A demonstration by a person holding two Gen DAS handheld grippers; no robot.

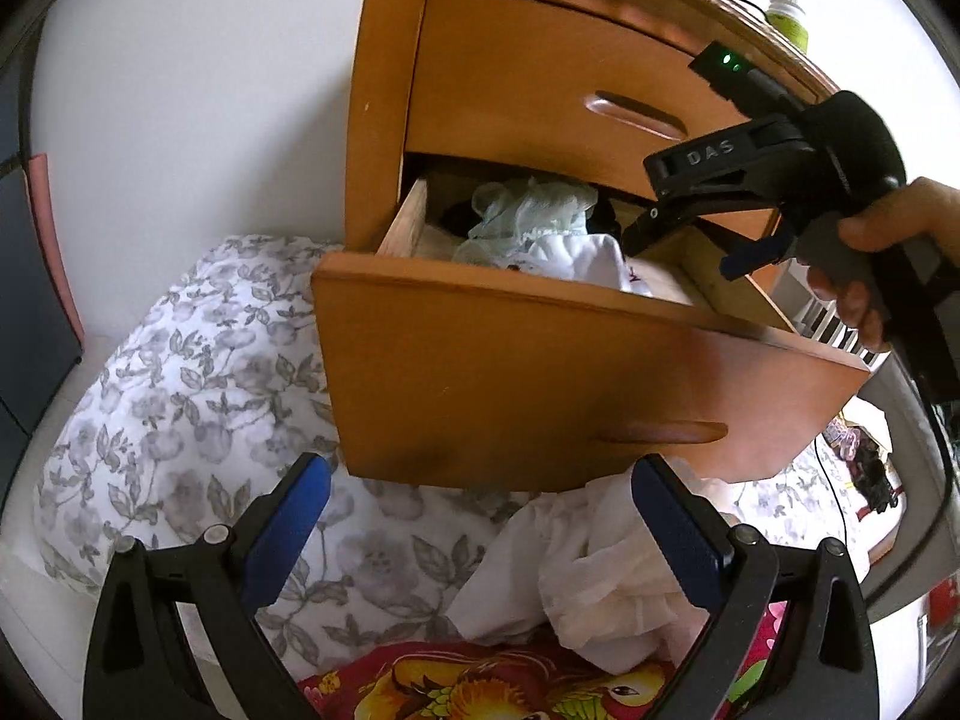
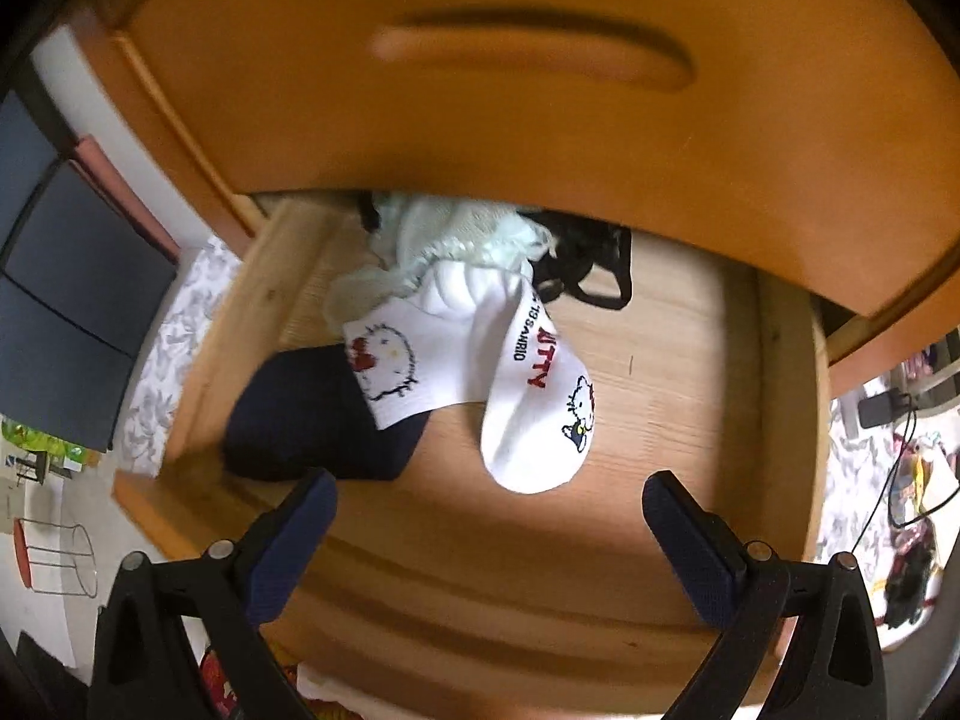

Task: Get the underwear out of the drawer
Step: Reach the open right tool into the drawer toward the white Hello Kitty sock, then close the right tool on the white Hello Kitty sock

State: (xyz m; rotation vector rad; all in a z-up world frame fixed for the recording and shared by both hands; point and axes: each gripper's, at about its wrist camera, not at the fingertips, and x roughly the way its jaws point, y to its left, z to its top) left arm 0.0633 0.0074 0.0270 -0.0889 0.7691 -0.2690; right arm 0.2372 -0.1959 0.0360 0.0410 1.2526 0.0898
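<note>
Two tongs are ours: the right gripper, jaws apart and empty, hangs over the open drawer; the left gripper gapes below its front. Ahead of the right tips lies pale green underwear, half hidden under the upper drawer; we must reach past the socks.

Quilt: I see a white cover with grey flowers below the nightstand.
White cloth: a crumpled pile just right of it.
Red blanket: a bright printed edge nearest me.
Bottle: green with a white cap, on the nightstand top.
Socks: two white cartoon-cat socks, overlapping at their tops.
Dark cloth: a navy piece partly under my left-hand sock.
</note>
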